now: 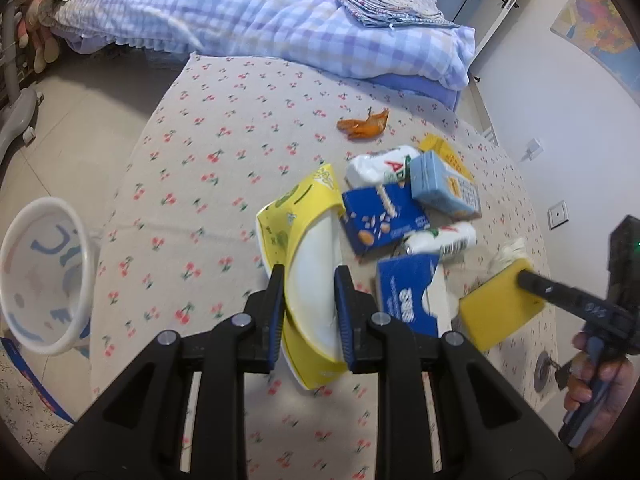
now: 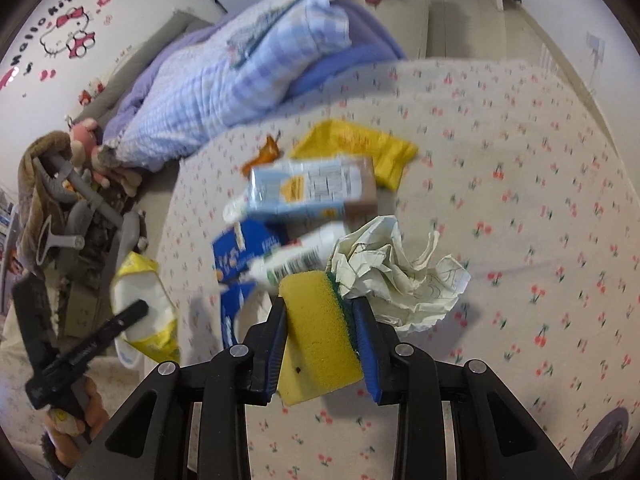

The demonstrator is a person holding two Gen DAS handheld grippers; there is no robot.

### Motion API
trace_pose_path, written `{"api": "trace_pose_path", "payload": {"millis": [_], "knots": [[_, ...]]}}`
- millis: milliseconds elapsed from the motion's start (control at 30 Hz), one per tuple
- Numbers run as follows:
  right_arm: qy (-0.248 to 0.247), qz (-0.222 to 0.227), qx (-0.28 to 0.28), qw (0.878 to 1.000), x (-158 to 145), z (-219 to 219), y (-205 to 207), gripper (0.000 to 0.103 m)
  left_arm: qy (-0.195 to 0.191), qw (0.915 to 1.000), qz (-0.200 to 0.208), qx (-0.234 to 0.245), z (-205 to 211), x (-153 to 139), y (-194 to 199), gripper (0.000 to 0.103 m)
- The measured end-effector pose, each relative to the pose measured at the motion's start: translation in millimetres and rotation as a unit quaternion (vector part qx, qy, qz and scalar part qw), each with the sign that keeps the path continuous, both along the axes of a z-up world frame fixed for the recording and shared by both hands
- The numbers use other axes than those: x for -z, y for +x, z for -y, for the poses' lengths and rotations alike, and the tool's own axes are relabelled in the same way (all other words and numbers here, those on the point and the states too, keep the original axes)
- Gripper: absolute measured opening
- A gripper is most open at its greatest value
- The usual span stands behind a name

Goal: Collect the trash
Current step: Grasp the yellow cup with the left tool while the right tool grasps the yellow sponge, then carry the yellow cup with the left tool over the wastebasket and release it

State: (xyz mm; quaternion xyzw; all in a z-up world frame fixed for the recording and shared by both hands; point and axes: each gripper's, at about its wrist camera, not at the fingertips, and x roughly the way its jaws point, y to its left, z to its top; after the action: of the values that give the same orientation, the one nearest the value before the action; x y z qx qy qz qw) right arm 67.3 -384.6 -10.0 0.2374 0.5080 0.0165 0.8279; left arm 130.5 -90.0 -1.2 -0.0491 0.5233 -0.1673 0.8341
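While both claws grip trash over the cherry-print bed point(image 1: 208, 152), left claw point(image 1: 308, 312) pinches one yellow-and-white wrapper point(image 1: 308, 248); right claw point(image 2: 322, 332) pinches one yellow sponge point(image 2: 320, 340). Centre right: two blue boxes point(image 1: 382, 216), two white bottles point(image 1: 378, 166), one light-blue carton point(image 1: 440, 186), one orange peel point(image 1: 366, 125). White bin point(image 1: 40, 276), lower left, contents unclear.

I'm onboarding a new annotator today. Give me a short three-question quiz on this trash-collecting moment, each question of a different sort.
1. True or false: the left claw is clamped on a yellow and white wrapper.
2. What does the right claw hold? A) crumpled paper B) yellow sponge C) blue carton
3. Fill in: the orange scrap lies on the cherry-print ____, apart from the pile of cartons.

Key: 1 true. 2 B, the yellow sponge; the crumpled paper sits just beyond it. 3 sheet.
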Motion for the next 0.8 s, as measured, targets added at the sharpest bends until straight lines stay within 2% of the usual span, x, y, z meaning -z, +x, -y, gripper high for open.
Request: {"api": "trace_pose_path", "payload": {"millis": [67,100,167,367,467,633,733,767,800], "knots": [[-0.016,-0.023,-0.013,1.000,12.7,-6.1,-1.0,0.041,0.009,0.9999,0.005,0.003,-8.1,-0.6,-6.6,0.026],[-0.022,-0.029,-0.014,0.999,15.7,-6.4,-1.7,0.052,0.012,0.9999,0.005,0.004,-12.1,-0.7,-9.3,0.026],[-0.038,-0.032,-0.007,0.999,18.4,-2.1,-6.1,0.065,0.015,0.9999,0.005,0.004,-19.6,-0.2,-13.4,0.026],[-0.023,-0.012,0.020,0.999,4.8,14.6,-29.4,0.065,0.020,0.9998,0.000,0.001,-37.1,2.9,-21.0,0.026],[-0.007,-0.015,0.025,1.000,6.2,15.0,-39.4,0.065,0.021,0.9998,0.001,0.000,-40.7,2.0,-25.6,0.026],[0.047,-0.047,0.041,0.997,29.7,8.6,-39.5,0.065,0.025,0.9997,0.006,0.001,-45.1,-1.5,-31.3,0.026],[0.058,-0.069,0.047,0.995,45.9,1.1,-34.3,0.065,0.025,0.9997,0.007,-0.002,-48.0,-2.6,-32.8,0.026],[0.056,-0.074,0.048,0.995,49.1,-1.1,-32.7,0.060,0.024,0.9997,0.007,-0.002,-49.2,-2.7,-33.4,0.026],[0.055,-0.076,0.047,0.995,51.8,-3.9,-31.4,0.045,0.024,0.9997,0.007,-0.003,-50.9,-3.4,-33.9,0.026]]}}
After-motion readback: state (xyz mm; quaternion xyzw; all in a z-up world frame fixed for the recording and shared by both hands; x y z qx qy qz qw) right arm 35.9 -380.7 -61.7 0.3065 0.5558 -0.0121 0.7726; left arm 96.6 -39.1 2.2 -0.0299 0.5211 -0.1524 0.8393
